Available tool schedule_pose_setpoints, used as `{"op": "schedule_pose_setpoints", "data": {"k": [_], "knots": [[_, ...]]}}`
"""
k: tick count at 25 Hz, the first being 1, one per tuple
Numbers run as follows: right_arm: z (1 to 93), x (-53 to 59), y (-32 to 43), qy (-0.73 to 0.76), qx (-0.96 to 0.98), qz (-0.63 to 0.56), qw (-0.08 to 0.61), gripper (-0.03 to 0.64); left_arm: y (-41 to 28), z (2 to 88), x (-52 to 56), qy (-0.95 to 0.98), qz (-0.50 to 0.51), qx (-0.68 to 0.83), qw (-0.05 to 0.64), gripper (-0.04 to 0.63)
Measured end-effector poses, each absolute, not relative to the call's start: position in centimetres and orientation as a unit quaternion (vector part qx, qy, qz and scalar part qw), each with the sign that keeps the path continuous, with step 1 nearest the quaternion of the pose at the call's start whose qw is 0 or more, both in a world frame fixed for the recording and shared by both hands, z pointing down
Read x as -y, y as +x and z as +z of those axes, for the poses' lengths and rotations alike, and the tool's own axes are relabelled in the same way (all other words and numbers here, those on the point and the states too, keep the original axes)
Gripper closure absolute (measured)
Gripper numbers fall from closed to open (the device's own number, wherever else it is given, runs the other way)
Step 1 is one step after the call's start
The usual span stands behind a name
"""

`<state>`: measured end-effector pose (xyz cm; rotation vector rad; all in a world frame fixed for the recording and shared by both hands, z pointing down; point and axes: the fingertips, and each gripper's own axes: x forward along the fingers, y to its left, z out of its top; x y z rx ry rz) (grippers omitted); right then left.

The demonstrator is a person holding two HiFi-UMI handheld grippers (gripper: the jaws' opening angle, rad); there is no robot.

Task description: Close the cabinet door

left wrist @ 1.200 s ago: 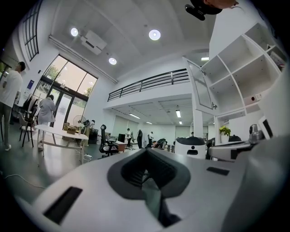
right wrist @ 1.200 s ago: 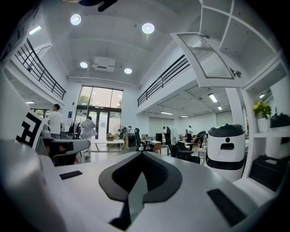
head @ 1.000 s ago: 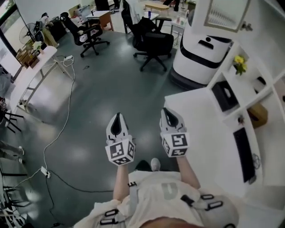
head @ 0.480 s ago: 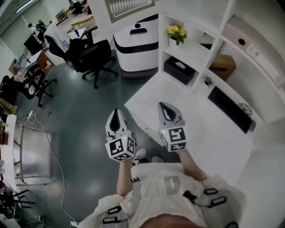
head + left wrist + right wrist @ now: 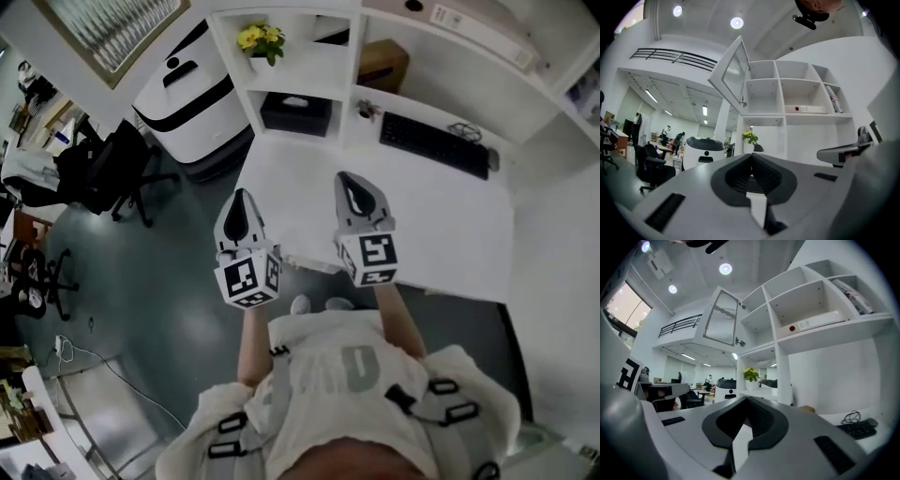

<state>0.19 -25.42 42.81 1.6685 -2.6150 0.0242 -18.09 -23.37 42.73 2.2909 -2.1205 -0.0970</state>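
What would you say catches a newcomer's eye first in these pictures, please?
The cabinet door, standing wide open at the upper left corner of the shelf unit, stands out first. Yellow flowers brighten a cubby lower down, and the left gripper and right gripper, both shut and empty, point towards the white desk.

Left tool [image 5: 241, 202] and right tool [image 5: 352, 186] are held level, side by side; both jaws together, apparently gripping nothing.
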Motion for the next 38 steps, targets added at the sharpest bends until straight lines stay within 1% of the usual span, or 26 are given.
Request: {"op": "schedule_pose_setpoints", "data": {"k": [9, 19, 23, 24, 25, 27, 29, 30, 33, 38], "knots": [[43.7, 24.2, 3.6, 0.623, 0.782, 0.000, 0.025, 0.614, -16.2, 43.4, 25.1, 0.790, -0.019, 0.613, 0.018, 0.591], [44.1, 23.2, 2.8, 0.627, 0.779, 0.011, 0.024, 0.614, -16.8, 43.9, 24.5, 0.794, -0.016, 0.607, 0.027, 0.591], [44.2, 23.2, 2.3, 0.621, 0.783, 0.010, 0.026, 0.614, -17.4, 44.0, 24.6, 0.797, -0.021, 0.602, 0.043, 0.588], [44.2, 23.3, 2.2, 0.620, 0.784, 0.010, 0.026, 0.614, -17.5, 43.9, 24.7, 0.799, -0.025, 0.600, 0.046, 0.571], [44.2, 23.3, 2.1, 0.618, 0.786, 0.010, 0.026, 0.614, -17.7, 43.8, 24.7, 0.799, -0.030, 0.598, 0.048, 0.508], [44.0, 23.5, 1.7, 0.611, 0.791, 0.005, 0.027, 0.614, -17.9, 43.5, 24.8, 0.800, -0.039, 0.598, 0.046, 0.457], [43.8, 23.8, 1.3, 0.603, 0.797, -0.001, 0.029, 0.614, -18.2, 43.5, 24.8, 0.799, -0.047, 0.597, 0.047, 0.381], [43.8, 23.9, 1.1, 0.600, 0.799, -0.002, 0.028, 0.614, -18.3, 43.6, 24.8, 0.799, -0.049, 0.598, 0.051, 0.359], [44.0, 24.0, 1.1, 0.602, 0.798, 0.005, 0.026, 0.614, -18.7, 44.0, 24.9, 0.796, -0.052, 0.600, 0.065, 0.331], [44.4, 24.4, 0.9, 0.598, 0.801, 0.011, 0.026, 0.614, -19.7, 44.5, 25.2, 0.788, -0.059, 0.605, 0.092, 0.330]]}}
